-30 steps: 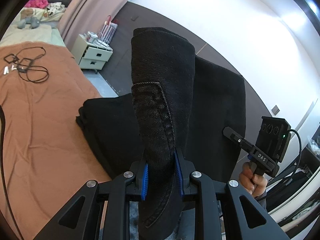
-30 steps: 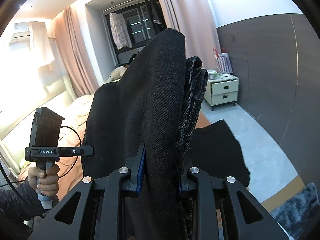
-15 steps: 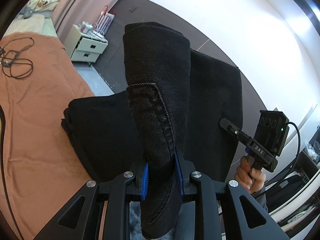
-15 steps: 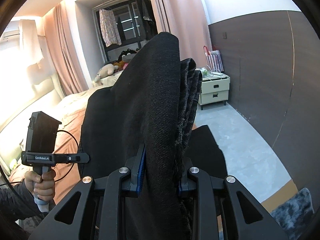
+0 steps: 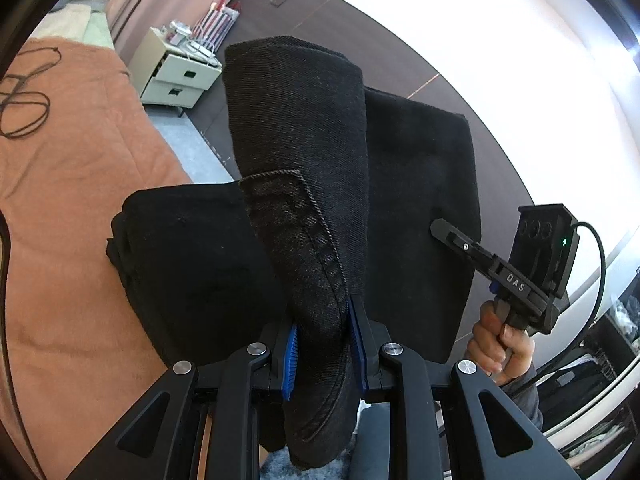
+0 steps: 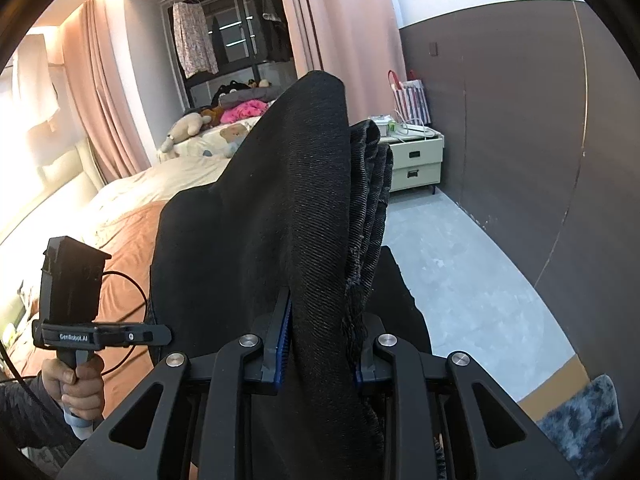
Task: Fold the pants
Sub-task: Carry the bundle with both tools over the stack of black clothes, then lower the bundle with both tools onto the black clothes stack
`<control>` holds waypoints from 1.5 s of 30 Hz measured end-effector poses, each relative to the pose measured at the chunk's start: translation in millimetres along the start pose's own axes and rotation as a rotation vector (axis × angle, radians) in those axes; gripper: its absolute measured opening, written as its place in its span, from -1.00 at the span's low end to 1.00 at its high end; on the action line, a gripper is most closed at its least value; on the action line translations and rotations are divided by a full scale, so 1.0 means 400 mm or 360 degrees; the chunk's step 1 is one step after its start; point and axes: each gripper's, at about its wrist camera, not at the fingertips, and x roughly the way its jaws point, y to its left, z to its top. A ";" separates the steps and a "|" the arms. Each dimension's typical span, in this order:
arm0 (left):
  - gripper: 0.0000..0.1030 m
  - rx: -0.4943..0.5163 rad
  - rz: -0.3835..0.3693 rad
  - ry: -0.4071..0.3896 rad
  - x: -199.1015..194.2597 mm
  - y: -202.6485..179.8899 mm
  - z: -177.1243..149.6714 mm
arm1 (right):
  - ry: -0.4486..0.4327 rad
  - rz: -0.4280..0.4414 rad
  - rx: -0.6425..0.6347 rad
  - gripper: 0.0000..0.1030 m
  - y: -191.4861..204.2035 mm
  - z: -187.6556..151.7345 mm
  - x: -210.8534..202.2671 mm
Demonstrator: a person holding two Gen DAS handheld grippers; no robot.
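1. Since the earlier frames, our left view has swung so that the nightstand (image 5: 180,70) sits nearer the upper middle and the cable (image 5: 24,108) on the orange bedspread (image 5: 80,200) has slid to the left edge; in our right view the plush toys (image 6: 188,128) have come further toward the centre.
2. We hold the black pants (image 5: 304,184) with both tools. The left gripper (image 5: 323,356) is clamped on a thick fold bearing a stitched seam, its blue pads (image 5: 291,354) pressing the cloth from both sides at lower centre.
3. The right gripper (image 6: 320,354) is likewise clenched on a bunched fold of the pants (image 6: 296,208), layered edges showing at the right of the fold.
4. From each view the other tool appears: the right hand (image 5: 498,344) grips its handle at lower right of the left view; the left hand (image 6: 78,384) grips its handle at lower left of the right view.
5. The pants hang between the two grippers, lifted, and the lower folded portion lies on the bedspread at centre left of the left view.
6. Background, right view: pink curtains (image 6: 332,24), grey floor (image 6: 460,264), dark wall panel (image 6: 520,120).
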 end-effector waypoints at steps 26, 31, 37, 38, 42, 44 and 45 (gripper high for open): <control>-0.02 -0.0356 0.0245 0.0064 0.051 0.222 -0.001 | 0.0250 -0.0410 0.0173 0.01 -0.031 -0.052 -0.072; -0.02 -0.0337 0.0237 0.0068 0.061 0.210 0.015 | 0.0337 -0.0403 0.0119 -0.18 -0.053 -0.077 -0.059; -0.02 -0.0308 0.0267 0.0047 0.070 0.212 0.047 | 0.0447 -0.0447 0.0171 -0.26 -0.117 -0.015 0.022; -0.02 -0.0308 0.0277 0.0043 0.073 0.213 0.056 | 0.0452 -0.0441 0.0183 -0.26 -0.128 -0.002 0.026; -0.02 -0.0298 0.0303 0.0017 0.084 0.226 0.102 | 0.0483 -0.0435 0.0173 -0.26 -0.166 0.056 0.063; -0.02 -0.0304 0.0310 0.0006 0.083 0.229 0.109 | 0.0500 -0.0443 0.0159 -0.38 -0.171 0.061 0.087; -0.02 -0.0305 0.0314 0.0004 0.082 0.231 0.111 | 0.0518 -0.0453 0.0162 -0.43 -0.186 0.074 0.096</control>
